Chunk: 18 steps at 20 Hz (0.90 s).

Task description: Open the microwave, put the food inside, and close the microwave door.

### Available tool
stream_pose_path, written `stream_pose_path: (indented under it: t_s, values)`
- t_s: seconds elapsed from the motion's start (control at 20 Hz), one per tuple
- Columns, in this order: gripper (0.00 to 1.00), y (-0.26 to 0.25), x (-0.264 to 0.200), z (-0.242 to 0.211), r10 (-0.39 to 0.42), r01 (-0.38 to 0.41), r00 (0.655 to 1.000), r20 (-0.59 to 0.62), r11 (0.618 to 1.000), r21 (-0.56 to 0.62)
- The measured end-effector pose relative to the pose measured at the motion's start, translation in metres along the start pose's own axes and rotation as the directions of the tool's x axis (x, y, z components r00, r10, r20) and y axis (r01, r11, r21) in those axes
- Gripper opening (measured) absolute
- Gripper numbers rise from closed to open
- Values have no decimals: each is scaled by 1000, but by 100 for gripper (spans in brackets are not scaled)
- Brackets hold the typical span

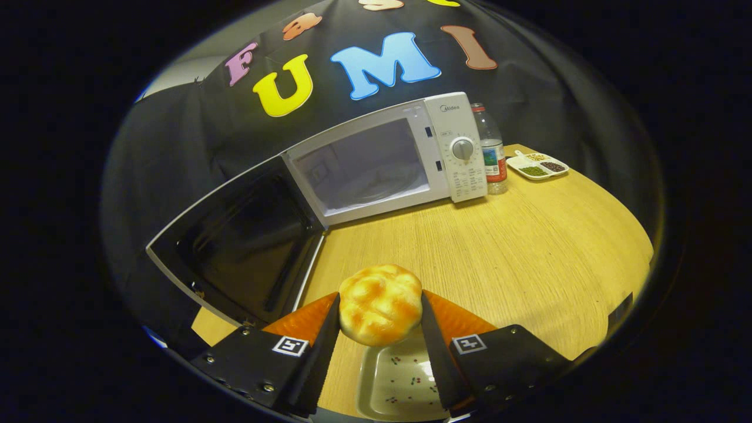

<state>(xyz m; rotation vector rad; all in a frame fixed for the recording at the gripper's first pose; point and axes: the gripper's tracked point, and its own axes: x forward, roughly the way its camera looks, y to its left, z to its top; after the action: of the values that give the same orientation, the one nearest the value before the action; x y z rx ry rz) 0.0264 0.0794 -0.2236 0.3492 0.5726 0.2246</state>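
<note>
Gripper (380, 314) clamps a round, glossy bun (380, 304) above wood-grain table (529, 247).

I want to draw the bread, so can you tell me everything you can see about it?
The bread is a round, puffy bun, golden yellow with browner patches and a bumpy, shiny top. It looks soft, though it could be a toy. The tongs are shut on it, one finger pressing each side, holding it up above a pale tray on the wooden table. The open microwave stands beyond it.
</note>
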Motion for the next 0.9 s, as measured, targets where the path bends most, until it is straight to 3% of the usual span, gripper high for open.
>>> stream_pose_path:
  t_s: [0.3,0.9]
  values:
    - [74,20,42,34,84,-87,996,33,987,134]
    - [74,29,130,88,104,-123,991,90,963,239]
